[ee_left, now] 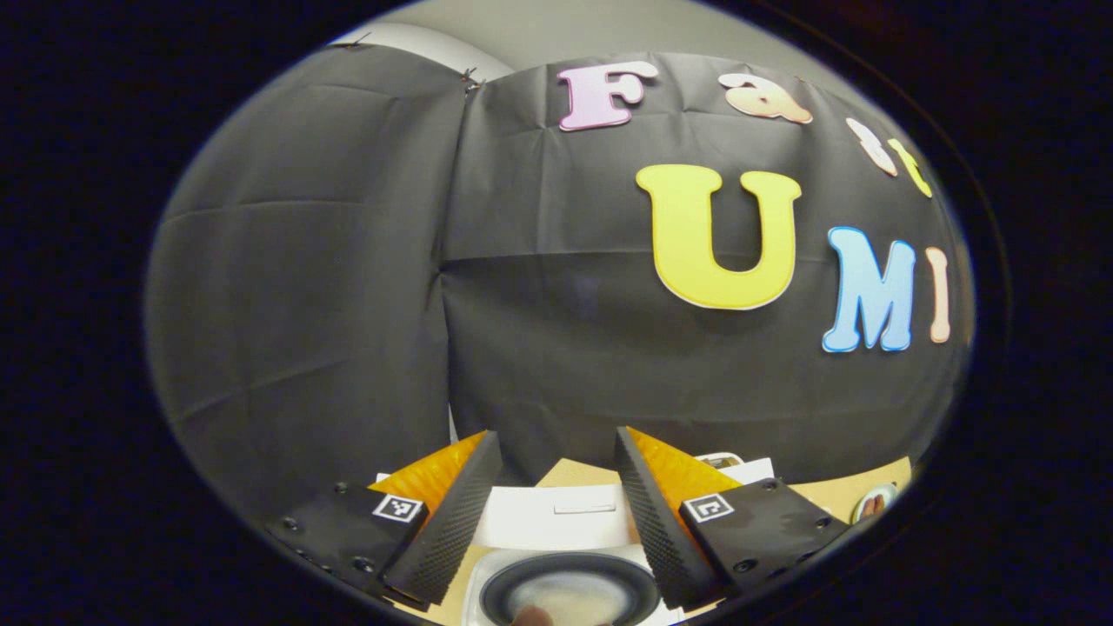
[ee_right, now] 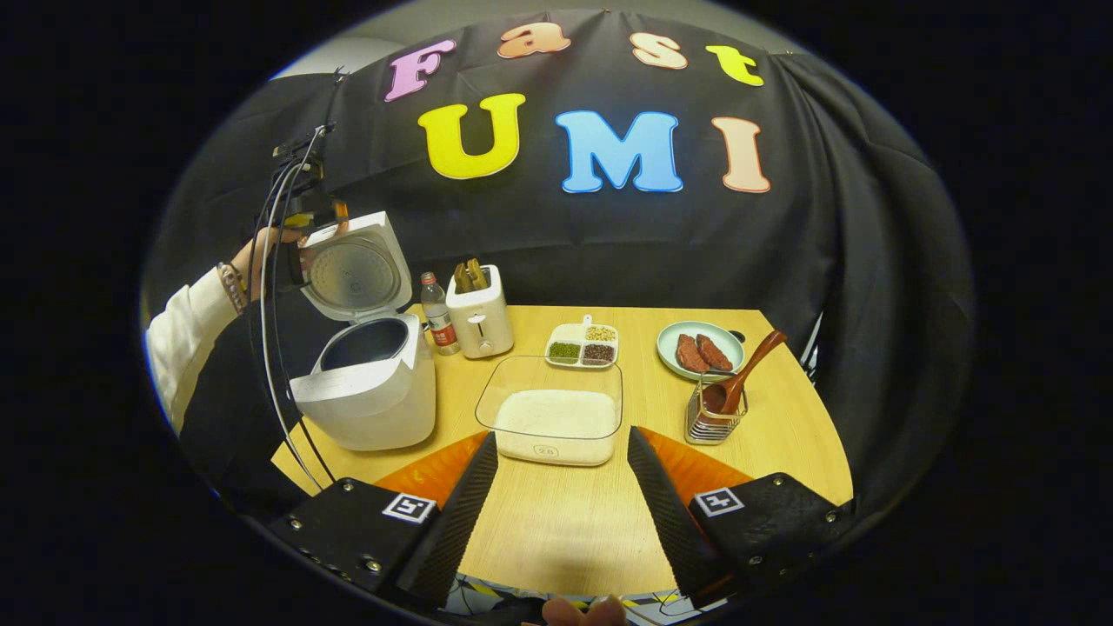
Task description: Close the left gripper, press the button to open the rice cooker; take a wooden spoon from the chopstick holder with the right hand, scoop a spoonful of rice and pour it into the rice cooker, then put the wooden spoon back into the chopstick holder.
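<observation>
In the right gripper view, the rice cooker (ee_right: 369, 391) stands at the left of the frame on the wooden tabletop (ee_right: 565, 522), its lid (ee_right: 356, 269) raised upright and the dark inner pot exposed. A hand (ee_right: 261, 252) with a pale sleeve sits at the upper left beside the lid, holding the left gripper (ee_right: 304, 226), with cables trailing down from it; whether its jaws are apart cannot be told from here. At centre sits a clear container of rice (ee_right: 552, 417). To its right the wooden spoon (ee_right: 743, 374) leans in the wire chopstick holder (ee_right: 713, 422), bowl down, handle tilted to the upper right. Behind are a toaster (ee_right: 474, 317), a bottle (ee_right: 437, 317), a divided dish of beans (ee_right: 581, 343) and a plate of meat (ee_right: 700, 348). The right gripper (ee_right: 561, 487) hangs at the bottom of the frame, jaws wide and holding nothing.

In the left gripper view, the jaws of this gripper (ee_left: 556, 500) stand wide apart and empty at the bottom, with the cooker's open pot (ee_left: 569, 591) below between them.
</observation>
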`<state>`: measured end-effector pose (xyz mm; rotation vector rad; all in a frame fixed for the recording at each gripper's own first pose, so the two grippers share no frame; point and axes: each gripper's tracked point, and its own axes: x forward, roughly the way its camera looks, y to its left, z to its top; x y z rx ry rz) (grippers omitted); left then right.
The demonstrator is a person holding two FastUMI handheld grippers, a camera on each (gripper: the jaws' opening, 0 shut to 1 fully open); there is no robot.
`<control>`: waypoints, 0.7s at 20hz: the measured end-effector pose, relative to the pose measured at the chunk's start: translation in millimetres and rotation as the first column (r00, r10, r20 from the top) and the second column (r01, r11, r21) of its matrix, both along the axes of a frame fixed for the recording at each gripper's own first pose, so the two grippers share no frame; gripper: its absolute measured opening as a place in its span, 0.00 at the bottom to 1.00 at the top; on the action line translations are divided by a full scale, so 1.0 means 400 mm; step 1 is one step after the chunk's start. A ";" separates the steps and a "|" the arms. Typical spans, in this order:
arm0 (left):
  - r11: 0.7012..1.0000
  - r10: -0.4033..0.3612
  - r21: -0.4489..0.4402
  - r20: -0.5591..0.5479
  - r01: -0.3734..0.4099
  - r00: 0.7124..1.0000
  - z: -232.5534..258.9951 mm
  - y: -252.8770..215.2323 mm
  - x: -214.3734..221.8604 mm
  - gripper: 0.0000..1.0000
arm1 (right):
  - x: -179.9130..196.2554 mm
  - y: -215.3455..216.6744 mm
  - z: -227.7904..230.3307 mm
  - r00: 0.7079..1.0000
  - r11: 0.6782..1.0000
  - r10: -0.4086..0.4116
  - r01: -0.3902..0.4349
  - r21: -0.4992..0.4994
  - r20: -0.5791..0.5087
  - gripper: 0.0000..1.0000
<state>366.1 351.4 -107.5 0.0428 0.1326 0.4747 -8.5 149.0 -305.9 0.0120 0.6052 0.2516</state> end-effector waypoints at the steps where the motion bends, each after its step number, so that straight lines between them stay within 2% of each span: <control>1: 1.000 -0.004 0.007 0.003 0.003 1.000 -0.014 -0.014 -0.029 0.93 | 0.000 0.006 -0.005 1.000 1.000 0.008 -0.008 -0.006 -0.001 0.93; 3: 1.000 -0.014 0.022 0.012 0.014 1.000 -0.049 -0.049 -0.089 0.90 | -0.004 0.014 -0.010 1.000 1.000 0.022 -0.022 -0.016 -0.005 0.93; 7: 0.999 -0.037 -0.002 -0.007 0.037 0.999 -0.139 -0.090 -0.178 0.93 | -0.009 0.019 -0.023 1.000 1.000 0.015 -0.015 0.000 -0.022 0.93; 8: 0.999 -0.040 -0.015 -0.021 0.039 0.999 -0.171 -0.103 -0.198 0.90 | -0.010 0.017 -0.024 1.000 1.000 0.013 -0.013 -0.002 -0.023 0.93; 11: 0.998 -0.049 -0.031 -0.065 0.047 0.997 -0.264 -0.132 -0.244 0.91 | -0.013 0.018 -0.039 0.999 1.000 0.010 -0.010 0.008 -0.039 0.93; 14: 0.995 -0.062 -0.083 -0.168 0.048 0.984 -0.394 -0.155 -0.266 0.94 | -0.019 0.025 -0.045 0.999 1.000 0.013 -0.012 0.013 -0.049 0.93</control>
